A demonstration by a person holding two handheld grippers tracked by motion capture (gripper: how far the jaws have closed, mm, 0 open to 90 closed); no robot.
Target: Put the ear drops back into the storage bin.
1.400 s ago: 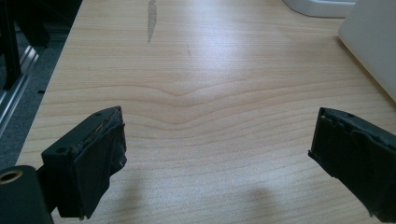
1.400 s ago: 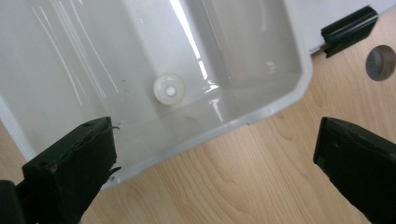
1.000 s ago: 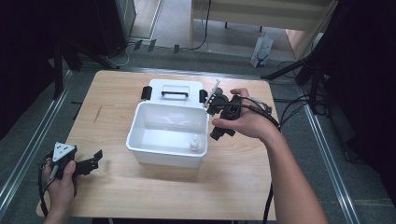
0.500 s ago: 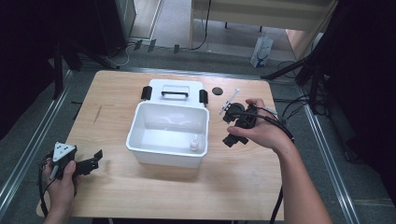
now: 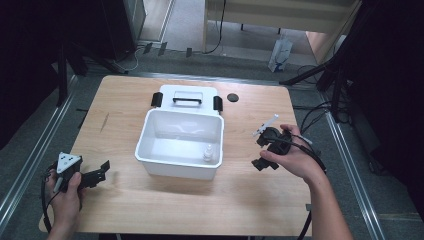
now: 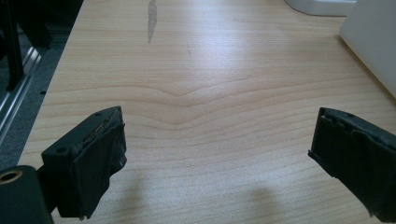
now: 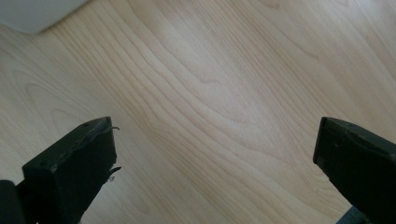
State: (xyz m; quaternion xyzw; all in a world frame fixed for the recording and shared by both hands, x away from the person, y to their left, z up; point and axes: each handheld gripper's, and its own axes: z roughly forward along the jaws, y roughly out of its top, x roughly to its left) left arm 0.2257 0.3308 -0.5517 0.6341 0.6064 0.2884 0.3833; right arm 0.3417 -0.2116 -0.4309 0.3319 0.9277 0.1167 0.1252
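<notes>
Right hand-held gripper had withdrawn from white bin toward counter right edge, jaws spread, empty. Left hand-held gripper at near-left corner, jaws spread. Small white bottle inside bin; lid behind; grey floor around

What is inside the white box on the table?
Inside the white box one small white bottle stands near the front right corner; the front wall hides the floor strip just behind it.
</notes>
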